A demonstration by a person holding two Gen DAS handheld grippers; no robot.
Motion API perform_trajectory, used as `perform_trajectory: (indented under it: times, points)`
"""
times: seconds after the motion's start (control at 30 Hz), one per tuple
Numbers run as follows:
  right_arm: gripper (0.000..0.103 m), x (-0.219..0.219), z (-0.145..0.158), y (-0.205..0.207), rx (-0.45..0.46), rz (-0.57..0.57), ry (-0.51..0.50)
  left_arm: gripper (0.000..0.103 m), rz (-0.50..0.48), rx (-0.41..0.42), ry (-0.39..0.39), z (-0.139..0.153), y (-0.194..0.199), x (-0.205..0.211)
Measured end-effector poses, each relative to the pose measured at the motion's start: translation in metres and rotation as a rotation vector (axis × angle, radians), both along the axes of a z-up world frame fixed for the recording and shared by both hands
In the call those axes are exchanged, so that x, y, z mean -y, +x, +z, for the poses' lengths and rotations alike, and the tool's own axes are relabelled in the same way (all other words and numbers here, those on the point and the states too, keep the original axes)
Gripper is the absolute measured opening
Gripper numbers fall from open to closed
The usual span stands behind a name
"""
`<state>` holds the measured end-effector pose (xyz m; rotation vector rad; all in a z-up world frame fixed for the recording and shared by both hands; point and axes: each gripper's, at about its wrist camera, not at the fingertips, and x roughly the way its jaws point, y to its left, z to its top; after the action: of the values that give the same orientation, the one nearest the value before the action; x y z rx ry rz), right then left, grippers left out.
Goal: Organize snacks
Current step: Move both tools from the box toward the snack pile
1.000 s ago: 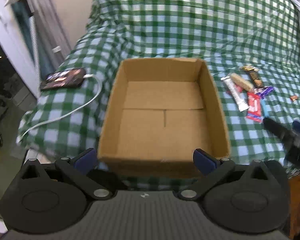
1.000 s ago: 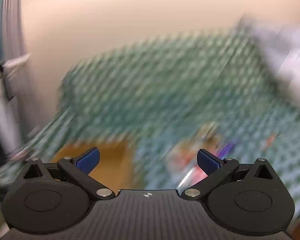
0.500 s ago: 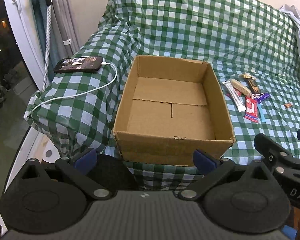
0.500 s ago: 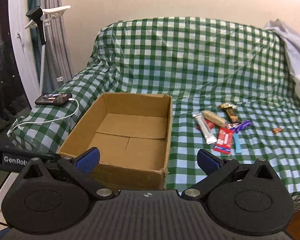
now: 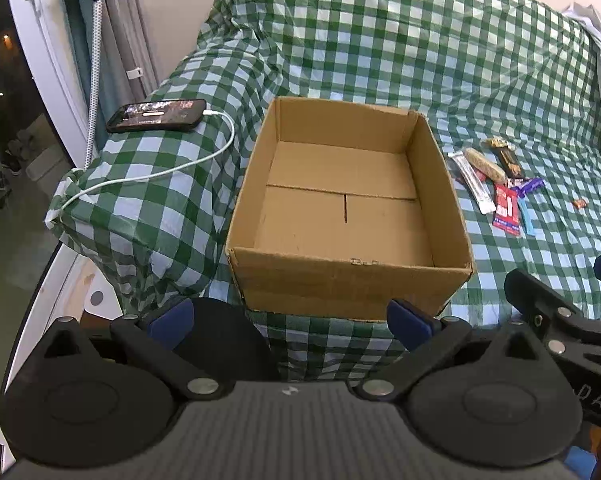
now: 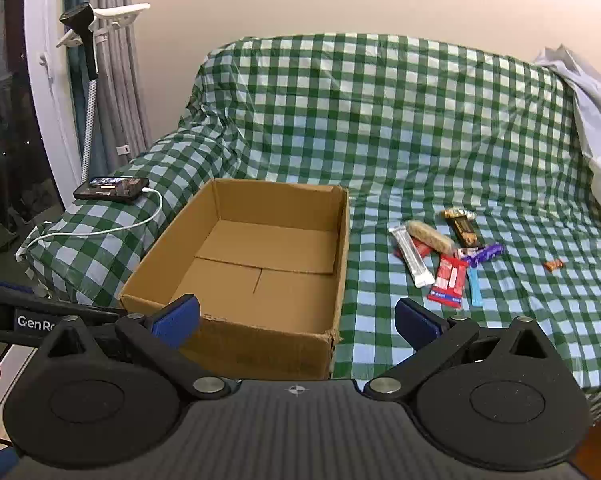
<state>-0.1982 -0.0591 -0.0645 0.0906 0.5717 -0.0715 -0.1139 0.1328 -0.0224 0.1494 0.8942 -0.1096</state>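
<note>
The left gripper (image 5: 290,316), black with blue-padded fingertips, hangs with its jaws spread wide and nothing between them, short of the near wall of the box. Far to the left in its view, a black smartphone (image 5: 156,115) lies screen-up on the green-and-white checked cloth (image 5: 380,48), which covers a sofa-like seat; a white charging cable (image 5: 172,168) runs from the phone's right end and trails off the cloth's left edge. Next comes the open brown cardboard box (image 5: 352,280), standing upright on the cloth with its flaps folded flat inside and no snack in it.

To the right of the box, well clear of its wall, the wrapped snacks lie in a loose cluster on the cloth: a silver-white bar (image 6: 411,256), a tan oblong bar (image 6: 430,236) resting across its upper end, a dark brown bar with a gold end (image 6: 462,224), a red flat packet (image 6: 448,282), a purple wrapper (image 6: 482,255) and a thin light-blue stick (image 6: 475,288). A small orange sweet (image 6: 553,265) lies apart, further right.

The right gripper (image 6: 296,320), of the same black-and-blue build, is also open wide and empty, held before the box's near right corner. A white garment (image 6: 592,120) drapes over the seat's far right end.
</note>
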Motion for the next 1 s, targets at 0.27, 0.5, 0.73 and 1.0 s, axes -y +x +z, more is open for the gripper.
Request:
perform_trajectory:
  times: [0.27,0.5,0.73,1.0]
  points:
    - [0.103,0.0034,-0.0038,0.0045,-0.025,-0.013,0.012,0.103,-0.009,-0.025,0.008,-0.0066,0.0064,0.0021]
    - [0.103,0.0019,-0.0054,0.0053,-0.029,-0.009,0.008,0.103,-0.003,-0.026,0.006,-0.0073,0.008,0.001]
    - [0.103,0.0016,-0.0046,0.0058,-0.03,-0.01,0.01,0.103,-0.006,-0.026,0.006,-0.0074,0.0083,0.0001]
    - [0.103,0.001,-0.005,0.0063,-0.033,-0.01,0.012,0.103,-0.004,-0.028,0.007,-0.0071,0.0084,-0.0012]
